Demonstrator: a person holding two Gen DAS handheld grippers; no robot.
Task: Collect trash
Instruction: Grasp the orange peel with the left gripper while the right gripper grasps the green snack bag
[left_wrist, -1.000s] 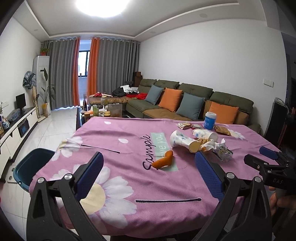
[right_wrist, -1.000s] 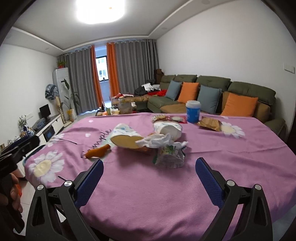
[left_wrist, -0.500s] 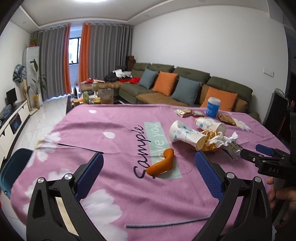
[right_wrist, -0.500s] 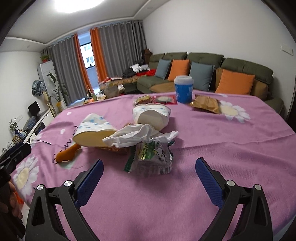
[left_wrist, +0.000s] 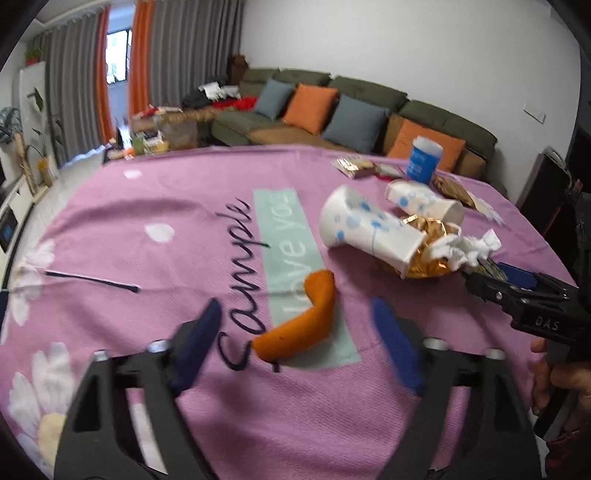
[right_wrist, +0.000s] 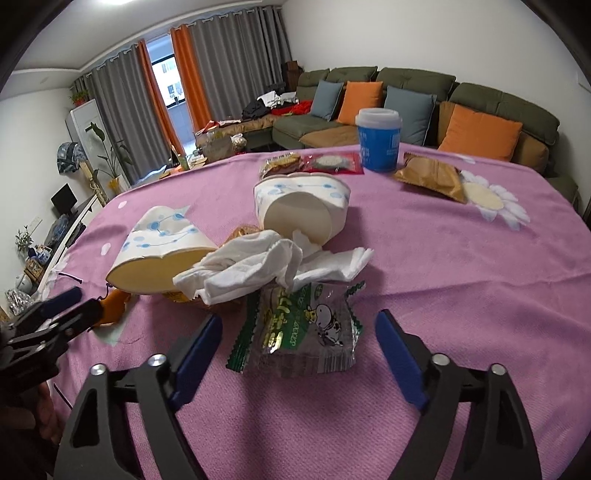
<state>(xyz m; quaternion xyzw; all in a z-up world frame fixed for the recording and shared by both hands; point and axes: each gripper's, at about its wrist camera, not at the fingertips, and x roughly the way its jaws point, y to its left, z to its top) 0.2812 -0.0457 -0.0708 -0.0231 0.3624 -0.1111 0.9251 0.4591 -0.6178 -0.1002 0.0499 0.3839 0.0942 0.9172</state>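
Both tools' jaws, just narrowing, straddle orange peel (left_wrist: 301, 321) and snack wrapper (right_wrist: 303, 328), ungripped.

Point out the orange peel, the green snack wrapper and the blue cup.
orange peel (left_wrist: 301, 325), left wrist view, middle of its bend.
green snack wrapper (right_wrist: 299, 328), right wrist view, printed front.
blue cup (right_wrist: 378, 146), right wrist view, blue side wall.
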